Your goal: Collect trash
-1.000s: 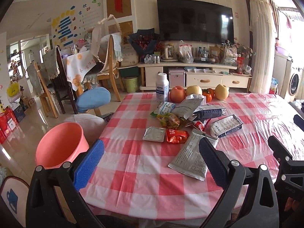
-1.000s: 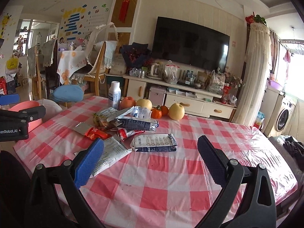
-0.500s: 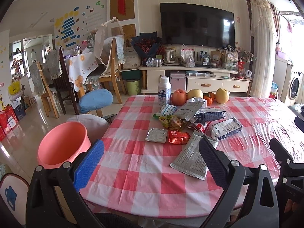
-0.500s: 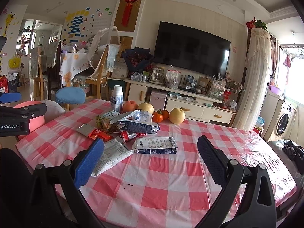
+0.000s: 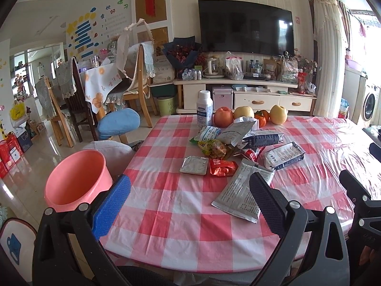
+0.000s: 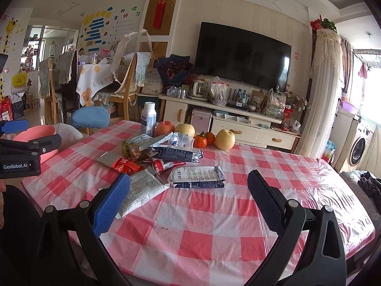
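Right now both jaws are spread wide and hold nothing, and the near grey wrapper (image 5: 240, 194) looks light, thin and crinkly, so pinch its edge.

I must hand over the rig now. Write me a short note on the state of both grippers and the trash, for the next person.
Left hand-held gripper: open, empty, above the near table edge.
Right hand-held gripper: open, empty.
Trash: crumpled snack wrappers and flat foil packets lie in a pile on the red-checked tablecloth.
Round pink plastic bucket stands left of the table.
Done: nothing collected, as far as visible.
Left: all wrappers.
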Action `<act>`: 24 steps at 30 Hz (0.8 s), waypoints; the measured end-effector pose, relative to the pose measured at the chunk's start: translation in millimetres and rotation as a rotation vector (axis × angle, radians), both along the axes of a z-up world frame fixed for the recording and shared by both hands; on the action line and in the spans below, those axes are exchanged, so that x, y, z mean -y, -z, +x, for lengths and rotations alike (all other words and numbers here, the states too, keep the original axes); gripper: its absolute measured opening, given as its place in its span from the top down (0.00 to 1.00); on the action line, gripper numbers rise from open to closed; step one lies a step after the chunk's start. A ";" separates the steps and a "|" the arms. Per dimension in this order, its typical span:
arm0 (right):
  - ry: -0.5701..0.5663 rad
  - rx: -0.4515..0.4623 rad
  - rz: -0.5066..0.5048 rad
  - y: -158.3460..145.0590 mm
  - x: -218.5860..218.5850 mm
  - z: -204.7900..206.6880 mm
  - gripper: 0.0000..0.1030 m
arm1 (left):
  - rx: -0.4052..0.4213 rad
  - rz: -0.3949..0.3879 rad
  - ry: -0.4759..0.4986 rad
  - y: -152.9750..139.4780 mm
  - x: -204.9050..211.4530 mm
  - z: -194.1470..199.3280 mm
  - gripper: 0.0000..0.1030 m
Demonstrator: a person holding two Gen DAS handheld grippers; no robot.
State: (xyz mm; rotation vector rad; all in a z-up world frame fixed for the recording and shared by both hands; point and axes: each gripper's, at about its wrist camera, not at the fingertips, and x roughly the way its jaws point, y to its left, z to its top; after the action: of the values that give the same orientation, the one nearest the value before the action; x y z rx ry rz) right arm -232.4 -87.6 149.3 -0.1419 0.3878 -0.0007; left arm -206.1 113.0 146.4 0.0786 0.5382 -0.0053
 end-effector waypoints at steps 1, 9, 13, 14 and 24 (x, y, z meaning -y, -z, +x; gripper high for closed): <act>-0.002 -0.001 0.003 0.3 0.5 0.1 0.04 | -0.002 0.001 0.001 1.4 0.7 0.4 0.05; -0.013 -0.016 0.013 2.5 6.2 5.1 0.04 | -0.021 0.013 0.025 9.7 8.2 4.0 0.05; -0.013 -0.033 0.022 6.2 9.5 9.1 0.04 | -0.037 0.023 0.043 17.0 13.6 7.0 0.05; -0.012 -0.039 0.027 7.6 10.9 10.6 0.04 | -0.040 0.025 0.048 18.6 14.7 7.7 0.05; -0.017 -0.101 0.091 19.2 25.2 25.8 0.04 | -0.072 0.032 0.096 36.9 25.7 16.9 0.05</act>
State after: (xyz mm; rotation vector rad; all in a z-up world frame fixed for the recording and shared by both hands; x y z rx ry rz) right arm -206.5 -112.8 130.1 -0.0555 0.4866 0.0406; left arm -189.2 87.3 109.5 0.1362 0.6063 -0.0929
